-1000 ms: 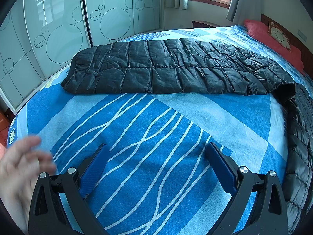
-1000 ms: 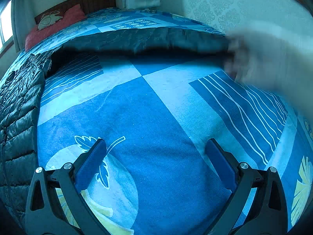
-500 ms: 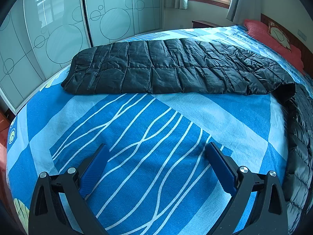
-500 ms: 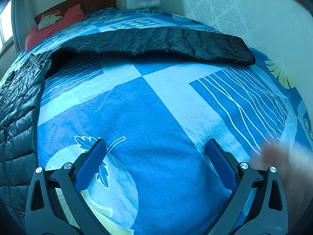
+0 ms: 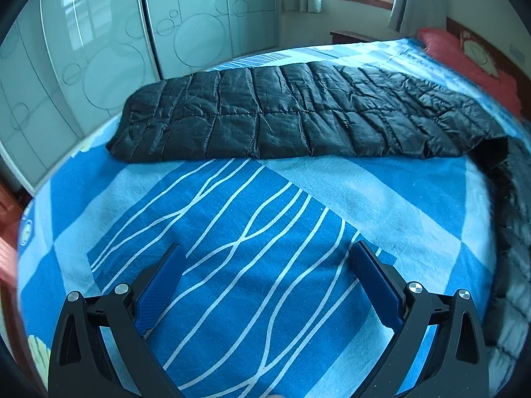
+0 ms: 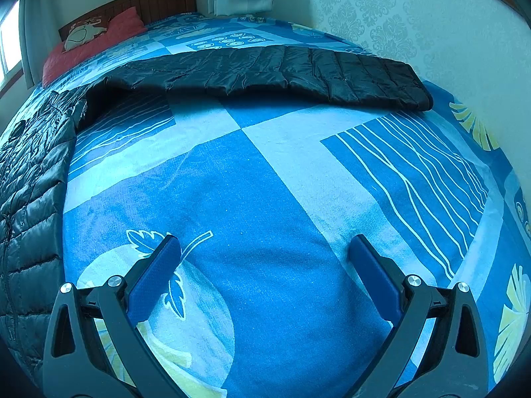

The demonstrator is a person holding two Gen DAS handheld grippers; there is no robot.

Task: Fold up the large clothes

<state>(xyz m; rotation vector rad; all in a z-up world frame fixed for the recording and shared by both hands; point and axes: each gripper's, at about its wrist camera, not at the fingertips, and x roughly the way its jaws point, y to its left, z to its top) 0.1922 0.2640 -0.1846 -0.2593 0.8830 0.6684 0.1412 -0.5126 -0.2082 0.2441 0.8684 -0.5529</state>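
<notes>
A black quilted down jacket lies spread on the blue patterned bed. In the left wrist view one long sleeve (image 5: pixel 298 116) stretches flat across the far side, and the jacket's body (image 5: pixel 512 219) runs down the right edge. In the right wrist view the other sleeve (image 6: pixel 282 73) lies across the far side, with the body (image 6: pixel 30 199) along the left edge. My left gripper (image 5: pixel 267 258) is open over bare sheet, well short of the sleeve. My right gripper (image 6: pixel 264 248) is open too, over bare sheet, holding nothing.
The blue bedsheet (image 5: pixel 265 215) covers the whole bed. Red pillows (image 6: pixel 93 43) and a wooden headboard sit at the bed's head. Frosted wardrobe doors (image 5: pixel 99 49) stand beyond the left sleeve; a patterned wall (image 6: pixel 415 23) borders the right sleeve.
The blurred hands seen at the frame edges have gone out of view. The left wrist view has lifted and shifted slightly; the jacket has not moved.
</notes>
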